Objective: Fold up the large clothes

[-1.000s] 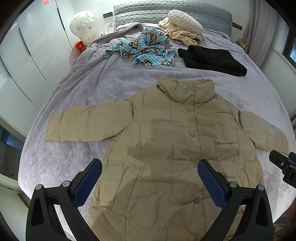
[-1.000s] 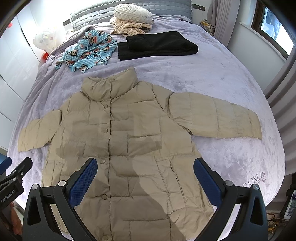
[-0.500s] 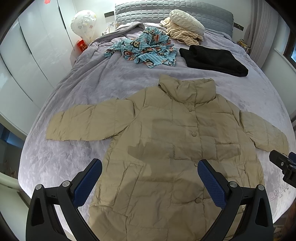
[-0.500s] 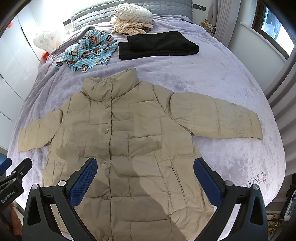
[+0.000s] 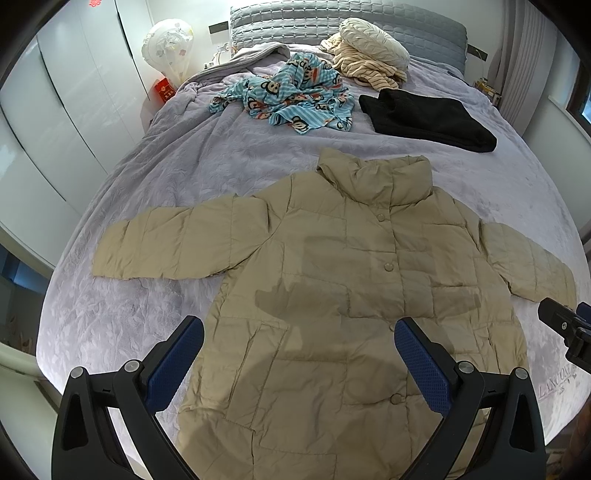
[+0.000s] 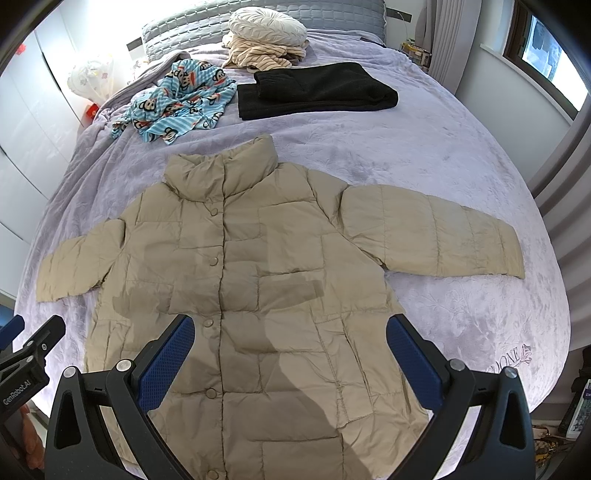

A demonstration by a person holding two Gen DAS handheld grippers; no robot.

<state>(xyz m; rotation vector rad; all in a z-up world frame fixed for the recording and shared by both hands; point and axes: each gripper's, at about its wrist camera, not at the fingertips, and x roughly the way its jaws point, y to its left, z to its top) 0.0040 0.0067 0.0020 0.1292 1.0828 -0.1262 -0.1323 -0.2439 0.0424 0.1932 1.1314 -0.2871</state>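
A beige quilted jacket lies flat and buttoned on the lilac bedspread, collar toward the headboard, both sleeves spread out sideways. My left gripper hovers open above the jacket's lower left half, with nothing between its blue pads. My right gripper hangs open above the jacket's lower right half, also holding nothing. Each gripper's tip shows at the edge of the other's view. The jacket's hem is hidden behind the gripper frames.
Beyond the collar lie a blue monkey-print garment, a folded black garment and a cream pile with a round cushion. White wardrobe doors stand left, a window wall right. The bedspread is bare around the sleeves.
Both views have shifted slightly downward and closer along the jacket. The jacket itself has not moved, and both grippers stay open.
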